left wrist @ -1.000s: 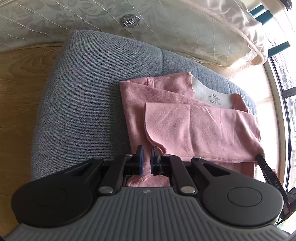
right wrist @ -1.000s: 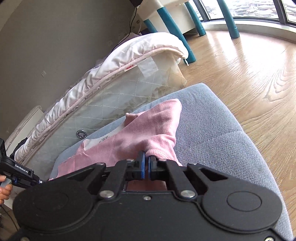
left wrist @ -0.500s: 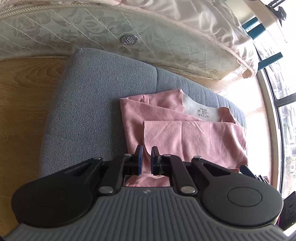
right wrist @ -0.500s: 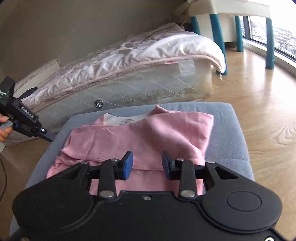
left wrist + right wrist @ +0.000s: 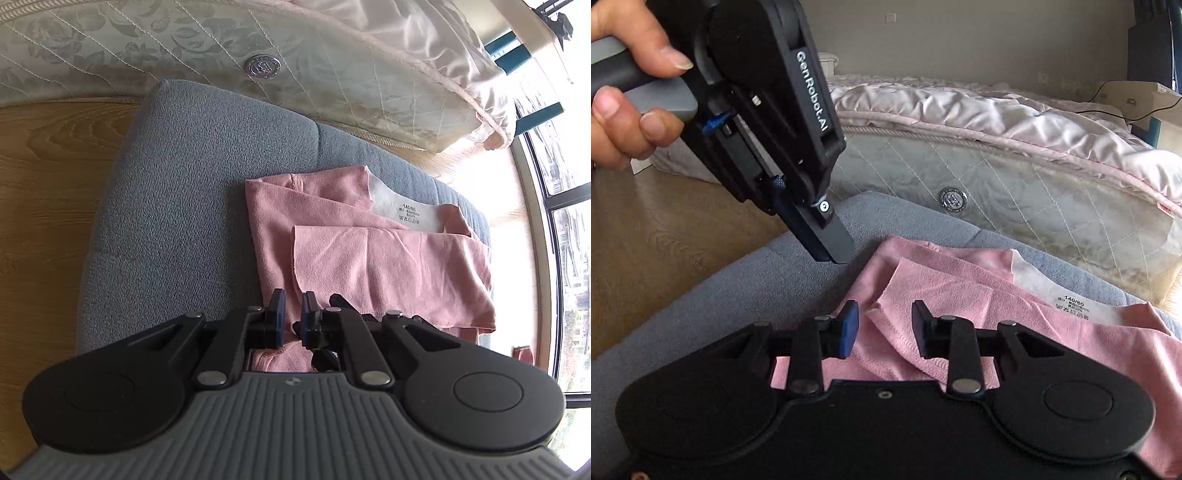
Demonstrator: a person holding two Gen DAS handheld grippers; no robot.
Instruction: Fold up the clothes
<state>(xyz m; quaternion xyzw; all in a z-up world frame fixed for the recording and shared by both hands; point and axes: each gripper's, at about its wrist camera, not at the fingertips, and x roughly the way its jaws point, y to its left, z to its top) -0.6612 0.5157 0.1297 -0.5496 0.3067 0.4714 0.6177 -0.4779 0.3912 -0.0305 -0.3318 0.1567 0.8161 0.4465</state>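
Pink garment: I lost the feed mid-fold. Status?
Left gripper shut, no cloth pinched. Right gripper closing, jaws astride a folded edge of the pink garment, lying folded on the grey cushion. Nothing in the way.

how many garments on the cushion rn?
1: a pink garment, part-folded on the grey cushion, white size label showing at its far edge. Others beneath its layers can't be ruled out.

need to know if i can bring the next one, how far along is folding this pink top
Partly done. The pink top lies on the grey cushion with one layer already folded across its middle, size label showing. In hand: the right gripper is closing over a loose flap corner, not pinching yet; the left gripper hangs shut nearby, holding nothing. Left: at least one more fold and tidying.
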